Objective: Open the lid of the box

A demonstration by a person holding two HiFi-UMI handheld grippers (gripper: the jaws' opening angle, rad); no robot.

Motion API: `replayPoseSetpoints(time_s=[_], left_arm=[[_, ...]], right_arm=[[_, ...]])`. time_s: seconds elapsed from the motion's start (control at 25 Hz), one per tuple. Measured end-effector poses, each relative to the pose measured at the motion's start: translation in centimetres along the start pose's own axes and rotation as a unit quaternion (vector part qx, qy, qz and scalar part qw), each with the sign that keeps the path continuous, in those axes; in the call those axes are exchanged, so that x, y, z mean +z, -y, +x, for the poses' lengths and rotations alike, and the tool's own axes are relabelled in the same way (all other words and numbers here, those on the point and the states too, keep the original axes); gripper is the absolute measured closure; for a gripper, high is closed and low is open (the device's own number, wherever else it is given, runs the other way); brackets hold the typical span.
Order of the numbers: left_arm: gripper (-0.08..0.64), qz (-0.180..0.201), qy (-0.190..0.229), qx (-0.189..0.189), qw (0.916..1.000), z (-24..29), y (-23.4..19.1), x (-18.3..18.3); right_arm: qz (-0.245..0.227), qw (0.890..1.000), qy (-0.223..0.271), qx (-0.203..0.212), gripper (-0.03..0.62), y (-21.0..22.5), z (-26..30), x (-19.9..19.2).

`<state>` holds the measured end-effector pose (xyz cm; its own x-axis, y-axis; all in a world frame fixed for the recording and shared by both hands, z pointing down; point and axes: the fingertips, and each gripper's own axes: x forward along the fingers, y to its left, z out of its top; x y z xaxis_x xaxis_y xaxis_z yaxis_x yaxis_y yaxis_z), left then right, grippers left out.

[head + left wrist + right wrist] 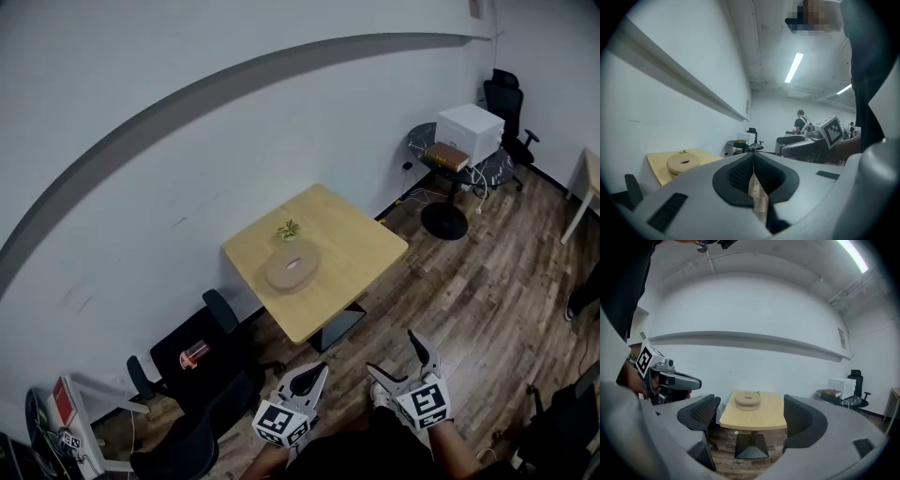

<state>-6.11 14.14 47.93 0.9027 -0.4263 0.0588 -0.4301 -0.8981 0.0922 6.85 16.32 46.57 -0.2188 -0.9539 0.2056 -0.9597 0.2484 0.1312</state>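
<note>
L gripper [314,378] fingers together, R gripper [391,350] fingers apart, empty; round, maybe wooden, box [292,265] on table [361,246].

This looks like a plain office or workroom, with bare white walls [187,159] crossed by a grey band [234,82], a wood-plank floor [487,281] and long strip lights [794,67] overhead. A square pale-wood table [352,248] stands near the wall. Black office chairs [506,94] sit at the edges, and a round side table [494,169] in the corner carries a white boxy appliance [469,131].
</note>
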Motion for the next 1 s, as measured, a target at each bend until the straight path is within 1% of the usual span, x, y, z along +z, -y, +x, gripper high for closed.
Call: replayPoseSetpoints(time_s=[0.08,0.2,0.4,0.6,0.84,1.0], left_arm=[[0.54,0.0,0.004,0.012,0.9999,1.5,-1.3,0.4],[0.54,0.002,0.01,0.03,0.9995,4.2,-3.2,1.1],[0.54,0.002,0.015,0.054,0.9984,8.5,-5.9,2.6],[0.54,-0.005,0.011,0.087,0.9961,12.2,-8.0,2.9],[0.54,-0.011,0.009,0.116,0.9931,15.7,-9.6,2.9],[0.54,-0.023,0.006,0.138,0.9901,16.6,-11.0,2.5]], right_arm=[[-0.003,1.0,0.003,0.003,0.127,1.8,1.4,0.2],[0.009,1.0,0.012,0.004,0.128,5.0,3.7,0.7],[-0.003,0.999,0.005,0.034,0.126,9.2,7.7,1.0],[-0.013,0.998,0.008,0.065,0.126,13.2,11.4,2.0],[-0.01,0.994,0.007,0.108,0.126,15.8,15.1,1.9],[-0.019,0.989,-0.004,0.149,0.126,15.9,17.8,1.3]])
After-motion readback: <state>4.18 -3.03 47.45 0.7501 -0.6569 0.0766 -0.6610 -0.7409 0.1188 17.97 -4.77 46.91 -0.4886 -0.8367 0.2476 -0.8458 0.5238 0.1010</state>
